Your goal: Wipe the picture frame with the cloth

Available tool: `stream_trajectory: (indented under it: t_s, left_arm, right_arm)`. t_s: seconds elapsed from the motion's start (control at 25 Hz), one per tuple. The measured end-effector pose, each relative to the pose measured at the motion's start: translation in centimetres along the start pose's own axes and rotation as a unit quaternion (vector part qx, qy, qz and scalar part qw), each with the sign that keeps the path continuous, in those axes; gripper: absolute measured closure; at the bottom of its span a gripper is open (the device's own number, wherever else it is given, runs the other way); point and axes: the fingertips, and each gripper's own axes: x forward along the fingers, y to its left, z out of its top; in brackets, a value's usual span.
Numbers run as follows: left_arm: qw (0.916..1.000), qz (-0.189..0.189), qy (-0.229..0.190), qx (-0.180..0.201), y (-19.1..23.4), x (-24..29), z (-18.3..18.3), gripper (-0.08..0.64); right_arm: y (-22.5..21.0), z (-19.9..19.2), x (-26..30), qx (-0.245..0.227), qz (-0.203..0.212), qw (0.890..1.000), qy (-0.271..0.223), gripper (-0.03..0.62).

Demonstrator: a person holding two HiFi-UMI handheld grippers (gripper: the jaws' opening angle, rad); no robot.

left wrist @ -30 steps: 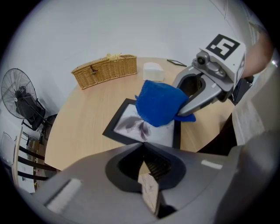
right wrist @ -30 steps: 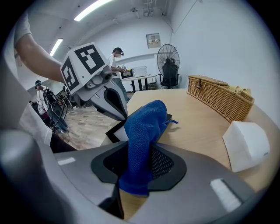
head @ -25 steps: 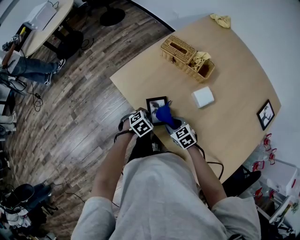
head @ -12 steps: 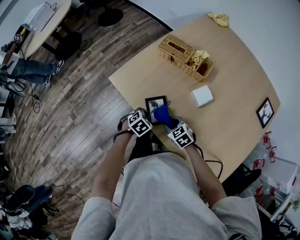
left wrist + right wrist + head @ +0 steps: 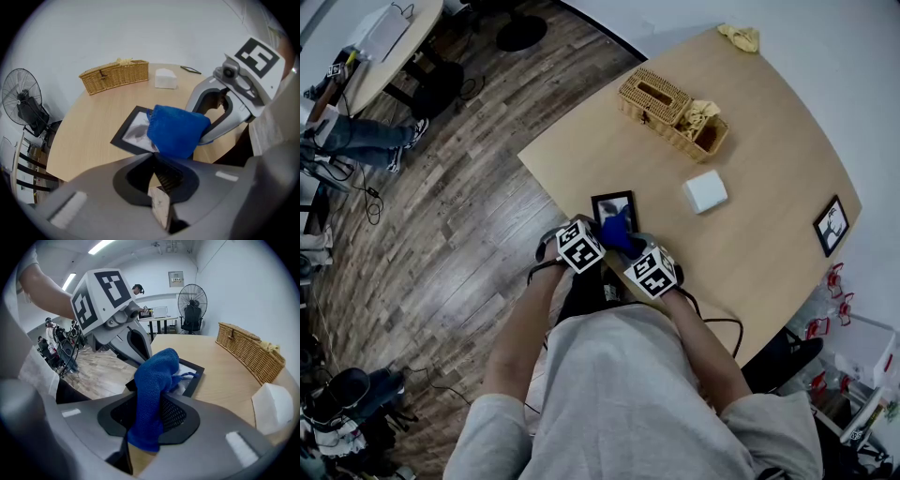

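A black picture frame lies flat near the table's front-left edge, also seen in the left gripper view and the right gripper view. My left gripper is shut on the frame's near edge. A blue cloth rests on the frame's near half, bunched up. My right gripper is shut on the cloth and presses it on the picture. The cloth hides part of the picture.
A wicker basket and a white box stand farther back on the table. A second small frame lies at the right edge, a yellow rag at the far end. Wood floor lies left of the table edge.
My right gripper has slid left with the blue cloth, farther onto the frame. The left gripper and the frame have stayed put.
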Motion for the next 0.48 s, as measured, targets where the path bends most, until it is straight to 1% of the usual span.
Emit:
stream_trajectory:
  t_s: [0.24, 0.48]
  left_arm:
    - [1.0, 0.0, -0.002, 0.0, 0.09, -0.39, 0.04, 0.508]
    - [1.0, -0.008, -0.003, -0.001, -0.03, -0.25, 0.14, 0.508]
  right_arm:
    - [-0.19, 0.19, 0.16, 0.007, 0.002, 1.0, -0.003, 0.477]
    - [-1.0, 0.57, 0.7, 0.009, -0.002, 1.0, -0.007, 0.476]
